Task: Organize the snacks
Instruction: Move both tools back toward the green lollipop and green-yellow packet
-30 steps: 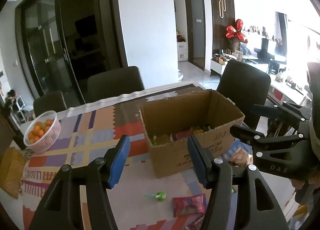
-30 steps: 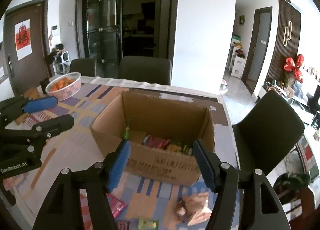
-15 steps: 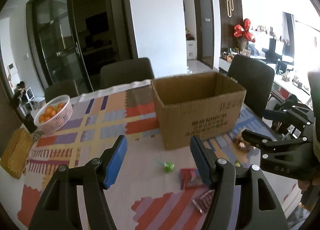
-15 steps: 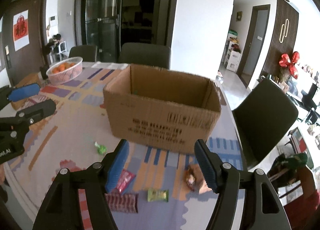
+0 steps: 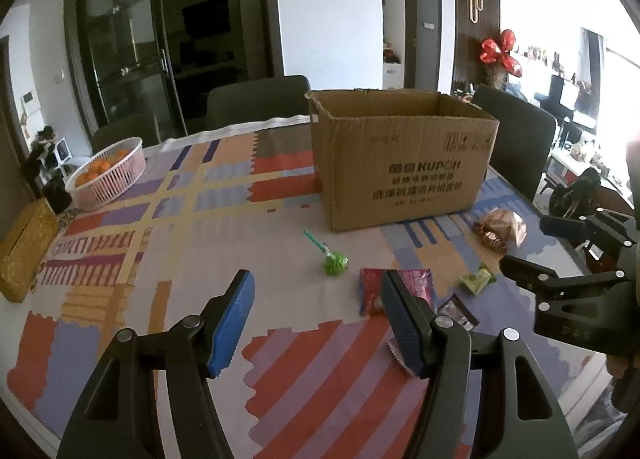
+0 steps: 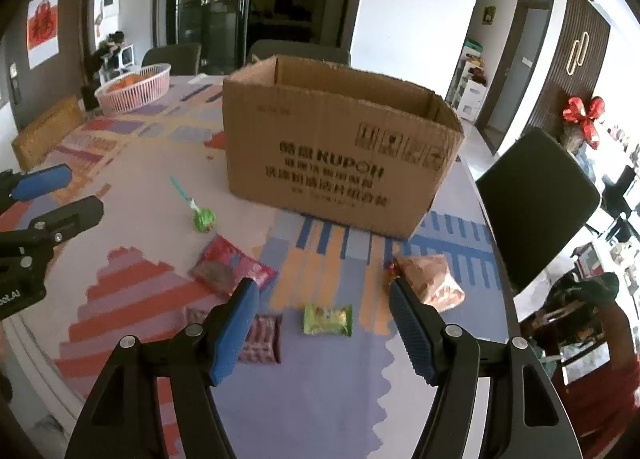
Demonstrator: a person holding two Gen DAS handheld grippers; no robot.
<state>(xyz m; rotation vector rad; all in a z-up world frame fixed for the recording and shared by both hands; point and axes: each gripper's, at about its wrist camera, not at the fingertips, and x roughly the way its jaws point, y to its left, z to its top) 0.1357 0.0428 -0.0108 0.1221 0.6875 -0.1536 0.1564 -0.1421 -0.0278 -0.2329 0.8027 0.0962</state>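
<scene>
Table (image 6: 340, 399): cardboard box (image 6: 328, 163), lollipop (image 6: 204, 219), four snack packets before it. Left claw (image 5: 316, 319) and right claw (image 6: 322, 327) both released, holding nothing.

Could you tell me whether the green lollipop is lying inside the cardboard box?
No, the green lollipop lies on the tablecloth outside the cardboard box.

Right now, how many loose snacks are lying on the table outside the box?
5: green lollipop nearest the cardboard box, red packet, dark striped packet, green packet, brown bag. More may hide behind the box or tongs.
</scene>
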